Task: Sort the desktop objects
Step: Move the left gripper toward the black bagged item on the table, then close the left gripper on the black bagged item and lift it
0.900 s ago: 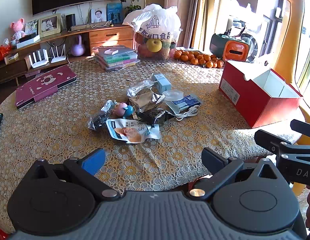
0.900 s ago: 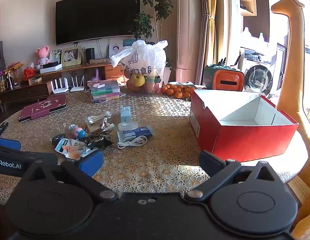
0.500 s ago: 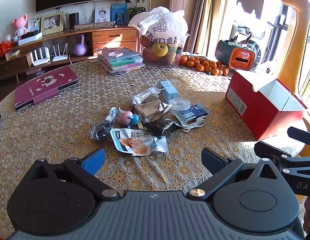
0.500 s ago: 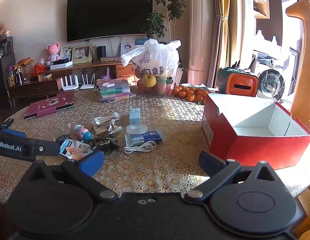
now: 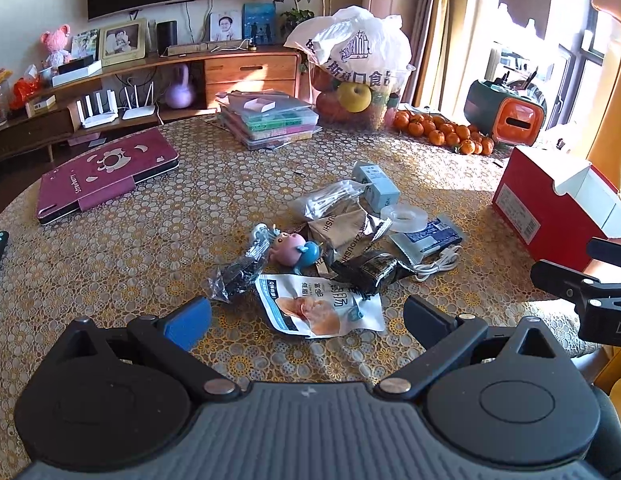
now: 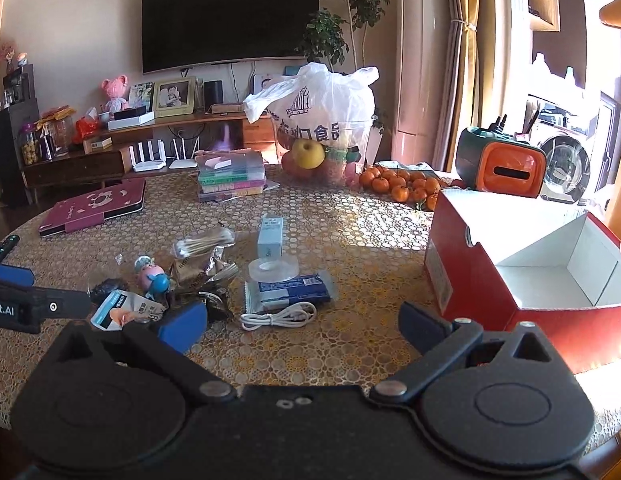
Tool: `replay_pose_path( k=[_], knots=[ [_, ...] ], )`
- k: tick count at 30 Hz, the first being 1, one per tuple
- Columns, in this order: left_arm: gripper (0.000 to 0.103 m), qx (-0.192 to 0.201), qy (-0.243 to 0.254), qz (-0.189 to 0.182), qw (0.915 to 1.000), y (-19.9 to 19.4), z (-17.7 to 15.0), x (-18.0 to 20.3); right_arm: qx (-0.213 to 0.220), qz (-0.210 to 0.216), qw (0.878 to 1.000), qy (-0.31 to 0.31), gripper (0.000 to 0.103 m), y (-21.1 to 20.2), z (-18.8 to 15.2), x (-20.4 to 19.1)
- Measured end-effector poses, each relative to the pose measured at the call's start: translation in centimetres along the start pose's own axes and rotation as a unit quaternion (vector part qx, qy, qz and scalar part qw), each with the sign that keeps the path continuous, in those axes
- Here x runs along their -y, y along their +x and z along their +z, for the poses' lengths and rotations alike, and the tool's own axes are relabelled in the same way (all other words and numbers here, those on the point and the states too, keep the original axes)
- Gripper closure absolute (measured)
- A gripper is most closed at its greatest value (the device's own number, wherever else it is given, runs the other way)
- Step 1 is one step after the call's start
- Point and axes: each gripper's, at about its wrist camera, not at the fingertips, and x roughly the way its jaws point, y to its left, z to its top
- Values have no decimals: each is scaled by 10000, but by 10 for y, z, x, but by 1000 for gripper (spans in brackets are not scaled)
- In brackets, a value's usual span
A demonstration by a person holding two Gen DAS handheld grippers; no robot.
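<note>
Sorting looks unstarted: the red box (image 6: pixel 526 276), at the right of the frame, is empty, and the snack packets (image 5: pixel 322 304), toy (image 5: pixel 294 246) and cable (image 6: pixel 278 316) lie mid-counter. Left claw (image 5: pixel 306 316) and right claw (image 6: pixel 302 322) gape wide, empty.

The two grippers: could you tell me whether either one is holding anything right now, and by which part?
Nothing is held. The left gripper and right gripper both have their jaws open and empty, above the tablecloth short of the pile of small items.
</note>
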Motion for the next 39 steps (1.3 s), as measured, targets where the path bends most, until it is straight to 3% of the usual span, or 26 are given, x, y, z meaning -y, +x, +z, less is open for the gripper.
replay_pose_path(
  k=[15,39],
  knots=[
    [0,-7,-96,475,9988,49,12,-35,-280,22,9993,-249,0,51,-4,-4],
    [4,-234,-200,438,9986,98,14,-53,-715,7,9958,-575,4,131,-21,-16]
  ],
)
